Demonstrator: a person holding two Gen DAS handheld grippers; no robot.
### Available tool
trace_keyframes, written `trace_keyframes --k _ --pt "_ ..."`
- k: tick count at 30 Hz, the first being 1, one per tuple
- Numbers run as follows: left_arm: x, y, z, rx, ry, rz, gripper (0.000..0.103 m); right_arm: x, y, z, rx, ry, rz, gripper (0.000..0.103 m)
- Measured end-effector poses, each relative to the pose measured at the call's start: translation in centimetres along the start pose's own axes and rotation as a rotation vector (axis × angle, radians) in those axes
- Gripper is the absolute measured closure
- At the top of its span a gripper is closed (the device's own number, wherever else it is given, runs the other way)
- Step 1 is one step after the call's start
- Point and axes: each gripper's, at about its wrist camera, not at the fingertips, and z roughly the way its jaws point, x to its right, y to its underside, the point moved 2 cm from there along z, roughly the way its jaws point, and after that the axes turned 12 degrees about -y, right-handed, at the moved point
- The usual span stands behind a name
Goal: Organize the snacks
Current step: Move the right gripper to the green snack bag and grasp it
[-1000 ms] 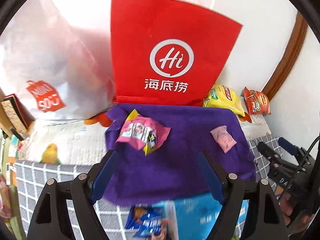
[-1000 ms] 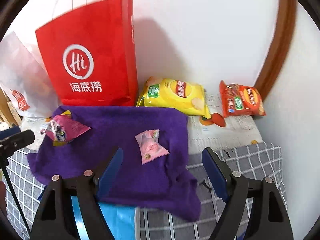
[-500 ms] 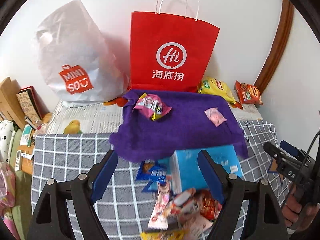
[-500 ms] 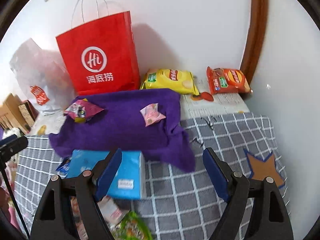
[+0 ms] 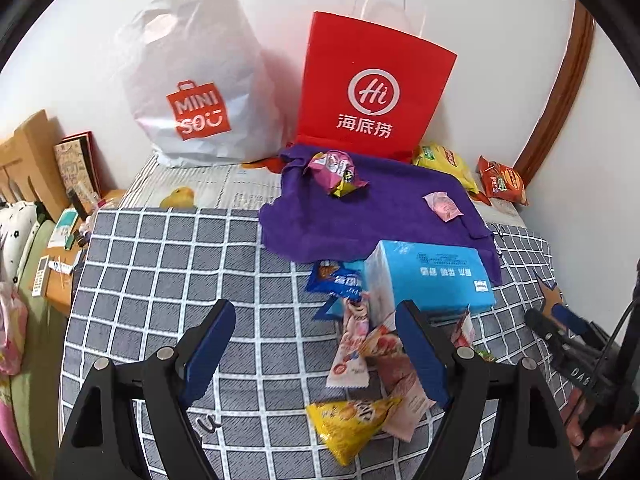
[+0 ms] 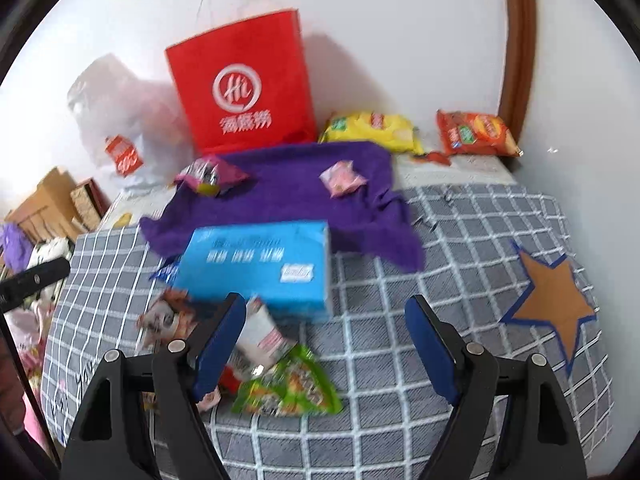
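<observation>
A purple cloth [image 5: 380, 208] lies on the checked bed cover with a pink-and-yellow snack pack [image 5: 334, 168] and a small pink packet [image 5: 442, 206] on it. Nearer, a blue box [image 5: 428, 276] sits by a heap of loose snacks: a blue packet [image 5: 334, 280], a yellow packet [image 5: 350, 420], a green packet [image 6: 288, 388]. A yellow chip bag [image 6: 372, 128] and a red chip bag [image 6: 476, 132] lie by the wall. My left gripper [image 5: 312, 348] is open and empty above the cover. My right gripper [image 6: 326, 344] is open and empty over the heap.
A red paper bag [image 5: 372, 88] and a white plastic bag [image 5: 196, 88] stand against the wall behind the cloth. A wooden headboard and books [image 5: 48, 164] are at the left. A brown star patch [image 6: 552, 300] marks the cover at the right.
Both grippers have pulled back and up from the purple cloth. The blue box and the heap of loose snacks have come into view. Both stay open.
</observation>
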Motion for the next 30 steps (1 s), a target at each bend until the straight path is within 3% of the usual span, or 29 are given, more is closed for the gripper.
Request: trace_keyframes --k 10,20,24,30 --pt "-2.0 2.9 2.0 -0.046 0.008 -0.025 0.022 -1.0 4.3 3.0 -0.071 -0.083 0.002 0.027" --pt "-1.3 4.8 3.7 -0.074 0.027 -0.017 0.022 -0.7 7.4 6.6 -0.155 -0.067 -0.004 0.027" --pt "-1.1 5.5 4.2 -0.086 0.041 -0.017 0.022 0.6 8.2 6.0 -0.156 -0.021 -0.010 0.027" --pt "0.0 5.9 3.9 -0.078 0.059 0.017 0.022 1.7 7.7 5.3 -0.122 -0.036 0.003 0.026"
